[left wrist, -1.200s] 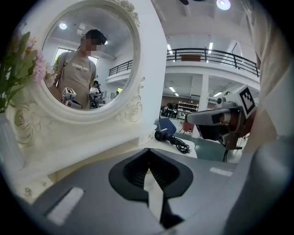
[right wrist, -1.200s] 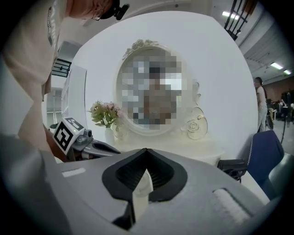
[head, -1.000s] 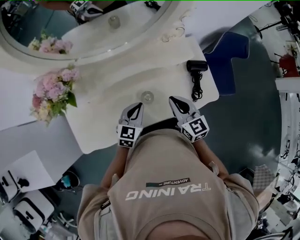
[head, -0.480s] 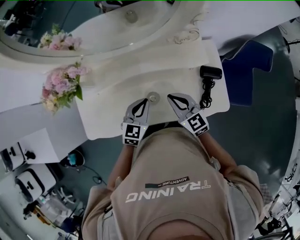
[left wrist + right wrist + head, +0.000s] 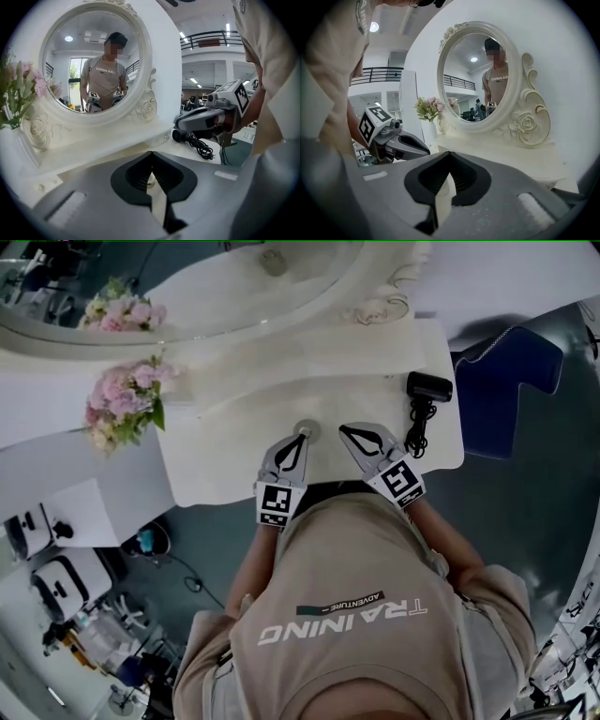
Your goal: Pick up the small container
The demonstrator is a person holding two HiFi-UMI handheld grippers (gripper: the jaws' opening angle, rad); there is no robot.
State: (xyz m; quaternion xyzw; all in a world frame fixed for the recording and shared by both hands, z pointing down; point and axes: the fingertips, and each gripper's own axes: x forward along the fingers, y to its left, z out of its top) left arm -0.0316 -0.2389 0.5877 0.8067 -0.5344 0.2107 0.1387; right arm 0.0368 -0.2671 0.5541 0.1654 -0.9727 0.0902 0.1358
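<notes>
White dressing table [image 5: 225,465] seen steeply from above, with the person in a beige T-shirt [image 5: 356,615] standing at its front edge. An oval mirror [image 5: 234,296] in a carved white frame rises along the rear edge. In both gripper views it reflects the person and the two grippers. A dark blue seat [image 5: 511,381] stands on the floor off the right edge. A bunch of pink flowers [image 5: 122,404] stands at the left end.

A black hair dryer [image 5: 428,385] lies near the right edge. Its coiled cord [image 5: 415,432] trails toward the front edge, just beside the right gripper [image 5: 347,431].

The left gripper [image 5: 302,439] and the right gripper both reach over the front edge and point toward the mirror, with their marker cubes nearest the person. Each gripper's own view shows its fingertips brought together with nothing clamped between them.

The small container [image 5: 307,430] sits near the middle of the front edge, between the two grippers and closer to the left one. From above its outline is round, so its axis stands upright and no side points anywhere. The left gripper's closed tips overlap its near rim in the head view, and contact cannot be judged. In the left gripper view it shows pale through the opening behind the closed tips [image 5: 149,181].
</notes>
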